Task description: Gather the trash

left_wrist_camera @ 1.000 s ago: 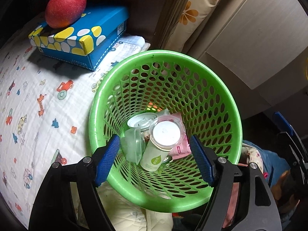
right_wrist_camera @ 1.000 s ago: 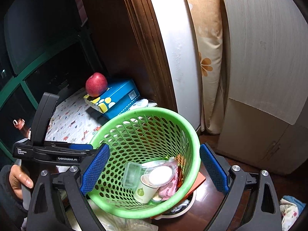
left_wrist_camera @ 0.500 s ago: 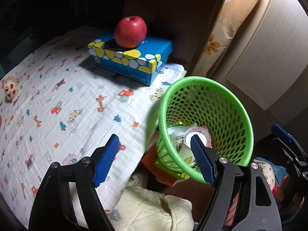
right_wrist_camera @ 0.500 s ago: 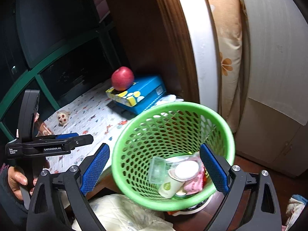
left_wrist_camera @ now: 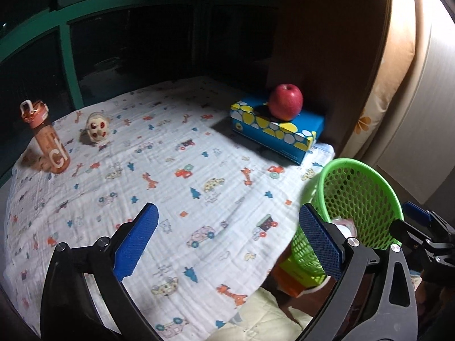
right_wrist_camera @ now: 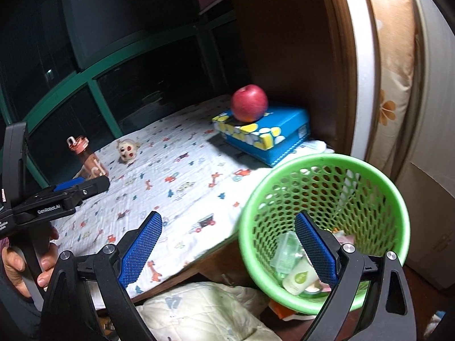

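Observation:
A green mesh basket point(right_wrist_camera: 366, 170) stands off the table's right edge and holds a paper cup point(right_wrist_camera: 298, 278), a clear plastic lid point(right_wrist_camera: 287, 253) and a pink wrapper point(right_wrist_camera: 345, 238). It also shows in the left wrist view point(left_wrist_camera: 366, 170). My left gripper point(left_wrist_camera: 227, 241) is open and empty above the patterned cloth point(left_wrist_camera: 170, 170), left of the basket. My right gripper point(right_wrist_camera: 230, 250) is open and empty, over the table edge, its right finger in front of the basket.
On the cloth stand a blue tissue box point(left_wrist_camera: 273, 130) with a red apple point(left_wrist_camera: 285, 105) on it, an orange bottle point(left_wrist_camera: 48, 139) and a small toy point(left_wrist_camera: 96, 127). A dark window frame point(left_wrist_camera: 68, 54) is behind, a cabinet point(right_wrist_camera: 432, 113) to the right, bedding point(right_wrist_camera: 204, 312) below.
Both grippers have swung left, away from above the basket toward the cloth. The bottle and toy have come into view. Both stay open.

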Tool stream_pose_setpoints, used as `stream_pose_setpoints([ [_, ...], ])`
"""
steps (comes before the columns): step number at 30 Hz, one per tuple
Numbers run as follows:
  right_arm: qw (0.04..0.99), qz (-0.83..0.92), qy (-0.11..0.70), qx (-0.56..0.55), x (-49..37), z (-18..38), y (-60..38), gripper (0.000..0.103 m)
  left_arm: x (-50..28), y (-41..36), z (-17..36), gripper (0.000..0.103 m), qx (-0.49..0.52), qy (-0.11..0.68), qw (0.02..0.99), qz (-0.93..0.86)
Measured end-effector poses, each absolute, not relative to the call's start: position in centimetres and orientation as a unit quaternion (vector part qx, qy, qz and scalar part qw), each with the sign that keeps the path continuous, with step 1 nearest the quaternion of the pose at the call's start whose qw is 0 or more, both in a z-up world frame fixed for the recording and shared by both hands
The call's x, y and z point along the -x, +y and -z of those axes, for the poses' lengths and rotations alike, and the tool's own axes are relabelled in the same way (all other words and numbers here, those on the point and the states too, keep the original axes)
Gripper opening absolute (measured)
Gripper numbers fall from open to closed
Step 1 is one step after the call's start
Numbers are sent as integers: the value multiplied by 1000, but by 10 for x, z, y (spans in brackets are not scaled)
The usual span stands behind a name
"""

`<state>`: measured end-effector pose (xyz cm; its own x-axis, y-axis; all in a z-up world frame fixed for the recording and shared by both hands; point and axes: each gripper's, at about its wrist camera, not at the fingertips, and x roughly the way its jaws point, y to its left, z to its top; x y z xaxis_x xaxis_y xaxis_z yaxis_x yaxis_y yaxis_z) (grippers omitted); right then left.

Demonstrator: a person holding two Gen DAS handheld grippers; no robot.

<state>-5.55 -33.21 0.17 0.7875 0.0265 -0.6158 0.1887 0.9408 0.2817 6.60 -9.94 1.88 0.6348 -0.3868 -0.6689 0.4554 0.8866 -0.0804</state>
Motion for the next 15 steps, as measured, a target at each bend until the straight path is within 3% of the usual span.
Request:
stream_pose_setpoints([
  [15, 932, 5, 336, -137, 28, -4, -281, 91, -48, -36, -16, 98, -51, 325, 932, 152],
])
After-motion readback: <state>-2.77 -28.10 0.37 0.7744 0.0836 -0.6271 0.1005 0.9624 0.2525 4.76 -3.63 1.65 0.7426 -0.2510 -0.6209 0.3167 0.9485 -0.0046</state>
